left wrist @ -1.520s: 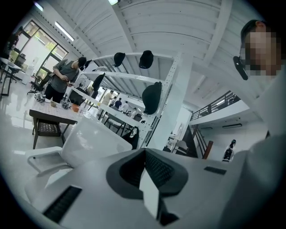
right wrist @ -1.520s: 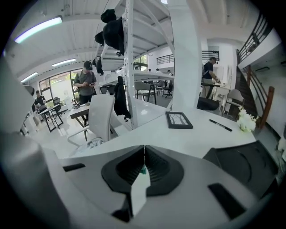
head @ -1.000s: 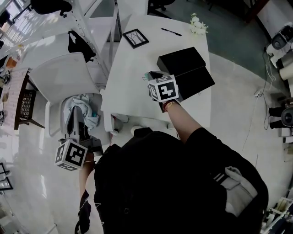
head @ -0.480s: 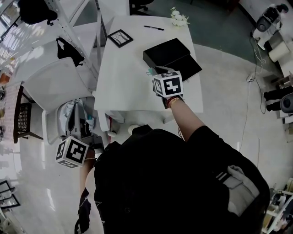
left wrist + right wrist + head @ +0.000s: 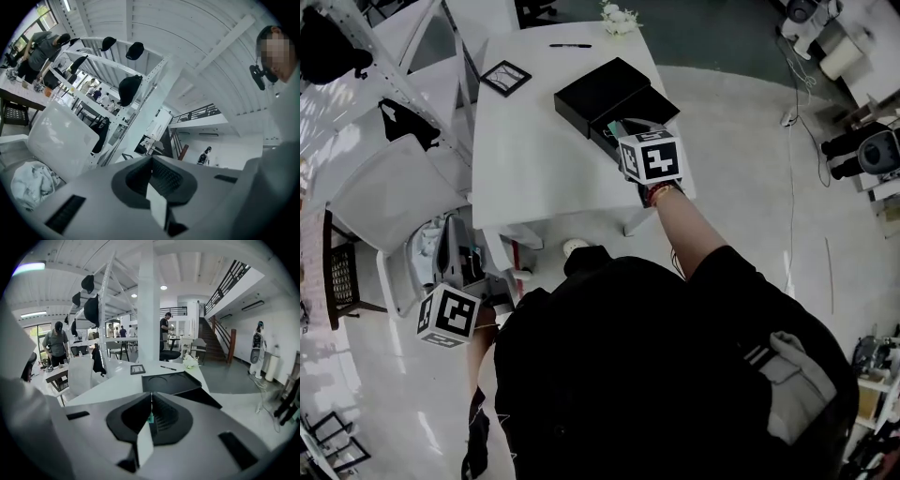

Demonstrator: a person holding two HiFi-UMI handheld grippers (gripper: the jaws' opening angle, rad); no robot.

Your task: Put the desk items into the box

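Black on the white desk [image 5: 534, 159], the box [image 5: 617, 101] has the right gripper [image 5: 151, 399] just over it pinching a small teal item [image 5: 149, 417], while the left gripper [image 5: 152, 161] hangs clenched and empty; the frame [image 5: 505, 77], pen [image 5: 570, 45] and flowers [image 5: 619, 17] seem left to pack.

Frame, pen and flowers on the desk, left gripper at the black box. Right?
Not quite: the right gripper, shut on a small teal item, is at the black box, as the head view shows; the left gripper hangs low beside the chair. Frame, pen and flowers are on the desk.
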